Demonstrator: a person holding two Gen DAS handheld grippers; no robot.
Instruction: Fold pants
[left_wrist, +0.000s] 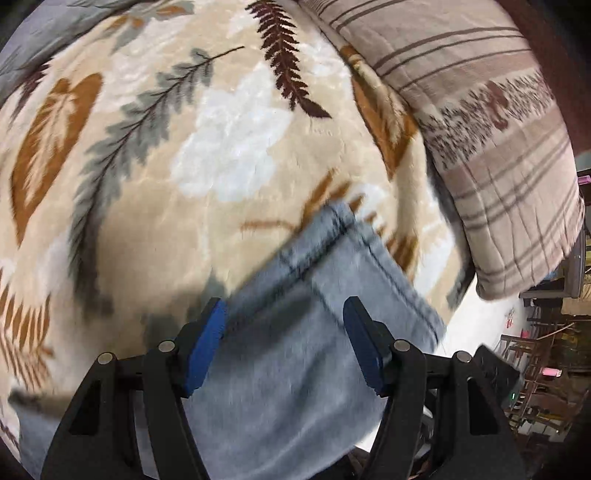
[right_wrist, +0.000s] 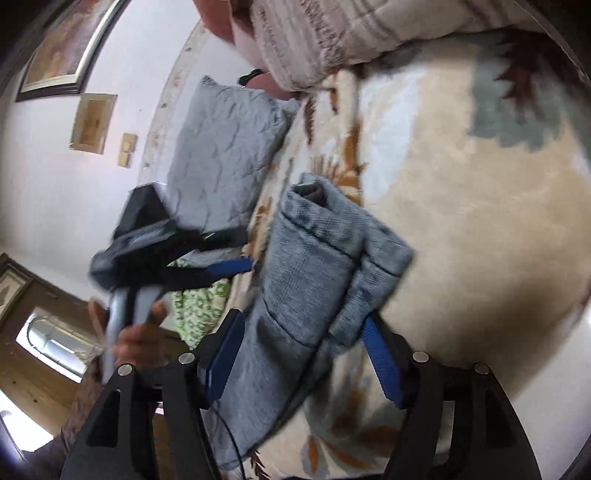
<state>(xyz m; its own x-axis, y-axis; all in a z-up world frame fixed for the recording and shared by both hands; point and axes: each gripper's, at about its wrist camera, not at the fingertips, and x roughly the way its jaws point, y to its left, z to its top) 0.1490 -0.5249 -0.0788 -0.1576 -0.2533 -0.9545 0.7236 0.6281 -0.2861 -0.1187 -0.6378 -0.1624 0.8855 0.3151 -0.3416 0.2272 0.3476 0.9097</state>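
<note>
Light blue denim pants (left_wrist: 317, 314) lie folded into a thick stack on a cream leaf-print blanket (left_wrist: 166, 184). My left gripper (left_wrist: 284, 321) hovers open over the near part of the pants, its blue pads either side of the fabric. In the right wrist view the pants (right_wrist: 317, 266) lie between my right gripper's blue pads (right_wrist: 380, 354); the right gripper (right_wrist: 301, 332) is open just above them. The left gripper (right_wrist: 221, 271) also shows there at the left, held in a hand, pointing at the pants' edge.
A striped quilt (left_wrist: 498, 147) is piled along the far side of the bed. A grey-blue pillow (right_wrist: 221, 147) lies against the white wall beside it. A green-patterned cloth (right_wrist: 199, 306) lies at the bed's edge. Furniture stands beyond the bed (left_wrist: 546, 369).
</note>
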